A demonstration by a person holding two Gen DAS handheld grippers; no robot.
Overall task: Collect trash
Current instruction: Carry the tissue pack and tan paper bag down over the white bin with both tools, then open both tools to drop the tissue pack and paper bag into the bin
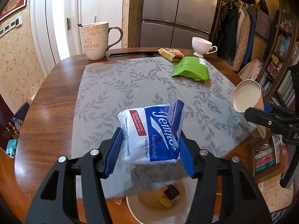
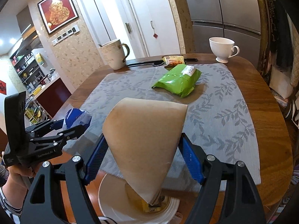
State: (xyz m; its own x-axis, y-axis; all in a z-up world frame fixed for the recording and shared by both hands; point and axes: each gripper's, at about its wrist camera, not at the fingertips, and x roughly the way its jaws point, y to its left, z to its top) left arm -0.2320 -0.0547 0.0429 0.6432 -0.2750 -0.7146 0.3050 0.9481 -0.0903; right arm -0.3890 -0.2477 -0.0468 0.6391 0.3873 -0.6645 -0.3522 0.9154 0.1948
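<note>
we see our left gripper (image 1: 149,149) and right gripper (image 2: 143,158) built alike: black triangular arms with cut-outs, silver screws, ribbed blue pads (image 2: 95,160). white lettering marks the left body; our sleeve (image 2: 7,203) is striped.

I see the wooden table (image 1: 56,100) bearing a grey placemat (image 1: 119,85); behind the mat stand a mug (image 1: 95,41) and a teacup (image 1: 202,46).

Left gripper (image 1: 149,147) angled downward, blue pads clamped on both sides of a tissue packet (image 1: 149,136). Right gripper (image 2: 142,156) also angled downward, jaws set wide, pads pressed against a paper cup (image 2: 143,140). A hand (image 2: 14,175) grips the left handle.
</note>
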